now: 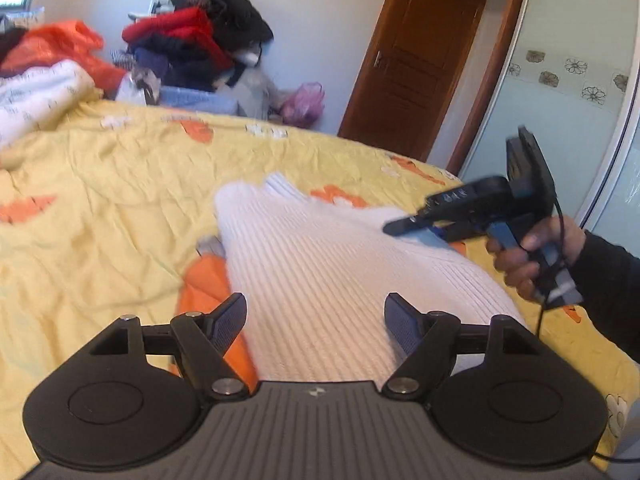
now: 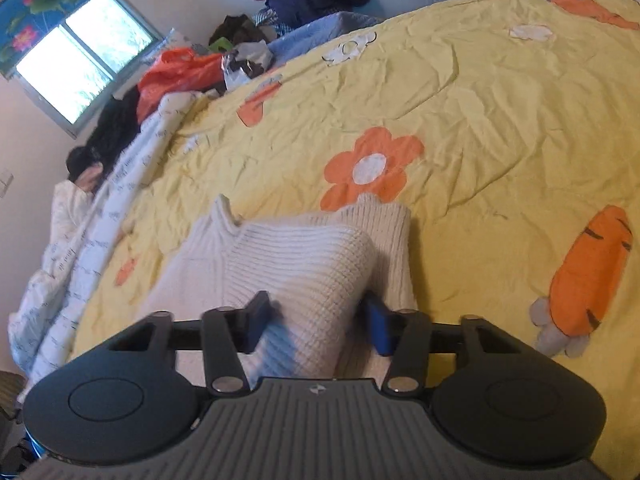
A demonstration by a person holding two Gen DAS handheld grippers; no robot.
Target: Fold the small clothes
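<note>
A white ribbed knit sweater lies on the yellow bedspread. My left gripper is open just above its near part, touching nothing. In the left wrist view my right gripper reaches in from the right at the sweater's far right edge, held by a hand. In the right wrist view the right gripper has its jaws partly apart, with a raised fold of the sweater between the blue pads; I cannot tell whether they pinch it.
A pile of red, black and navy clothes stands past the bed's far edge. An orange bag and white quilt lie at the far left. A brown door and glass wardrobe panel stand at right.
</note>
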